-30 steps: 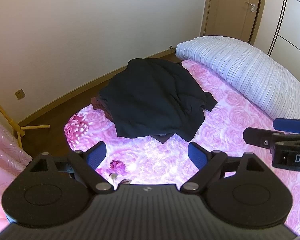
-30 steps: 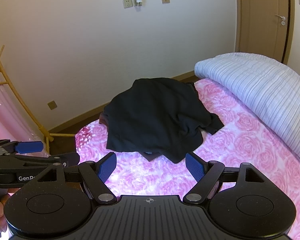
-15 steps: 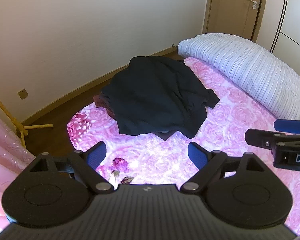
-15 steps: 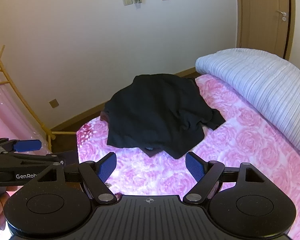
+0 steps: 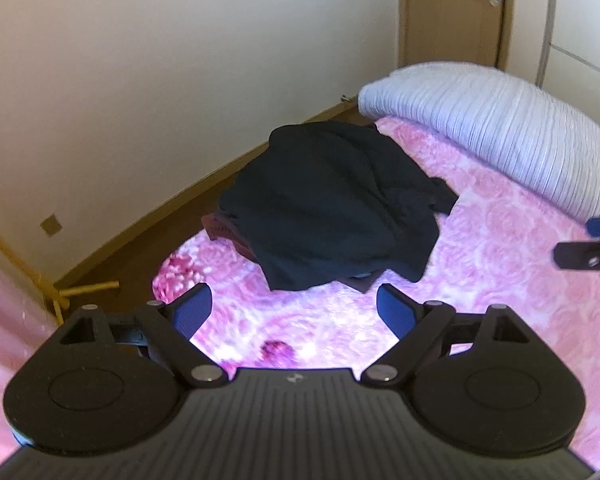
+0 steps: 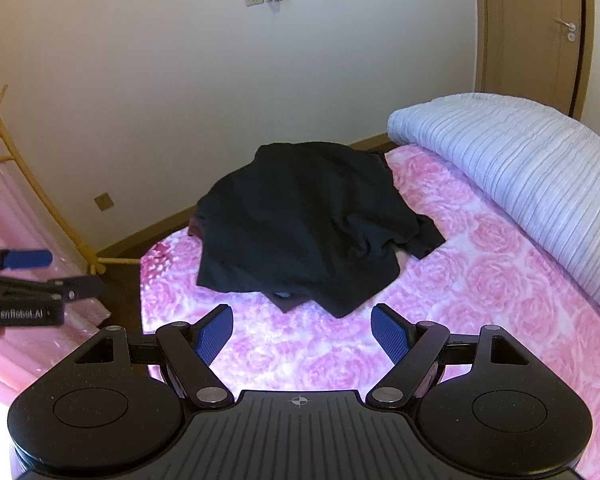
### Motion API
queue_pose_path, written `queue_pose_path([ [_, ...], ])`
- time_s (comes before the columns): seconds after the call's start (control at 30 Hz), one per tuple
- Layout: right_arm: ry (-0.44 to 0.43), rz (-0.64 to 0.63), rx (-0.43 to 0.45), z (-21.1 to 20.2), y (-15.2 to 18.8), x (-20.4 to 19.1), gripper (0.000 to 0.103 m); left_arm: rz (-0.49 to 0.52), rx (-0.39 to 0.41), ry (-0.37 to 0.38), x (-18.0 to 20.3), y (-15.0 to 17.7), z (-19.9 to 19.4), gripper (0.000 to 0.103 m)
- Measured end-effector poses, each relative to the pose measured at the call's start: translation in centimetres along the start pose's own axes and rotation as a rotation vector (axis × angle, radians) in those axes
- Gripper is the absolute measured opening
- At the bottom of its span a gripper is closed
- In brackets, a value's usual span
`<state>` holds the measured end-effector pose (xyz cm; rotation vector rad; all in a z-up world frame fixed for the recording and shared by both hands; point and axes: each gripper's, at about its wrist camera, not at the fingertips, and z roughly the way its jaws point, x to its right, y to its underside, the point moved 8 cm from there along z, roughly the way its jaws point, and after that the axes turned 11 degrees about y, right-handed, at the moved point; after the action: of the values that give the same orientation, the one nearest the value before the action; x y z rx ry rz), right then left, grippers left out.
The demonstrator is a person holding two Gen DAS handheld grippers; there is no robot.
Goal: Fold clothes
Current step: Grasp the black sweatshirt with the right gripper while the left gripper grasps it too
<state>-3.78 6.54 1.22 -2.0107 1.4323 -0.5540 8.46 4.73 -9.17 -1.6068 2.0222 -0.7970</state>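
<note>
Two claws point(image 5: 294, 312) point(image 6: 302, 332) spread, empty; rumpled black garment point(image 6: 300, 220) heaped on pink rose-textured bedspread point(image 6: 480, 280).

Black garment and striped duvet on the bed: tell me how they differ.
The black garment is dark and plain; the striped duvet is pale with fine ribbed lines. The garment lies crumpled in a heap over other clothes near the bed's end, while the duvet is rolled into a long bolster along the far side. The garment is the smaller of the two. Both rest on the pink floral bedspread.
</note>
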Motion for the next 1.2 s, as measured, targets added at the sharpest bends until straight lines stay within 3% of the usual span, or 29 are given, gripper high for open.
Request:
queue_pose_path([
  [0.23, 0.052, -0.135, -0.044, 7.9, -1.3, -2.1, 0.079, 0.104, -0.082, 0.081, -7.2, -3.4, 12.3, 0.089],
  [0.33, 0.054, -0.251, -0.07, 13.1, -1.5, -4.1, 0.079, 0.162, -0.103, 0.133, -9.8, -5.0, 17.9, 0.089],
  [0.53, 0.094, -0.53, -0.109, 21.5, 0.7, -5.8, 0.079, 0.405, -0.105, 0.252, -13.3, -7.5, 28.0, 0.089],
  [0.63, 0.117, -0.673, -0.127, 25.5, 2.0, -6.5, 0.079, 0.494, -0.134, 0.308, -14.3, -7.6, 31.7, 0.088],
  [0.8, 0.155, -0.906, -0.155, 32.1, 3.9, -7.4, 0.079, 0.476, -0.154, 0.426, -14.9, -7.9, 34.4, 0.078],
  [0.9, 0.14, -0.929, -0.178, 34.0, 4.2, -6.8, 0.079, 0.486, -0.147, 0.456, -14.6, -7.5, 34.8, 0.053],
  [0.93, 0.128, -0.923, -0.194, 34.4, 4.3, -6.6, 0.078, 0.487, -0.141, 0.452, -14.6, -7.5, 34.7, 0.035],
  [0.97, 0.112, -0.889, -0.205, 34.6, 3.9, -6.4, 0.071, 0.489, -0.132, 0.441, -14.8, -7.6, 34.5, 0.016],
  [1.0, 0.098, -0.853, -0.212, 34.6, 3.4, -6.2, 0.044, 0.487, -0.125, 0.432, -14.9, -7.8, 34.3, 0.009],
  [1.1, 0.062, -0.753, -0.192, 32.6, 1.5, -5.1, 0.012, 0.469, -0.092, 0.455, -14.8, -9.3, 32.4, 0.004],
  [1.2, 0.042, -0.689, -0.15, 28.7, 0.0, -3.2, 0.009, 0.486, -0.039, 0.493, -13.7, -10.4, 29.1, 0.003],
])
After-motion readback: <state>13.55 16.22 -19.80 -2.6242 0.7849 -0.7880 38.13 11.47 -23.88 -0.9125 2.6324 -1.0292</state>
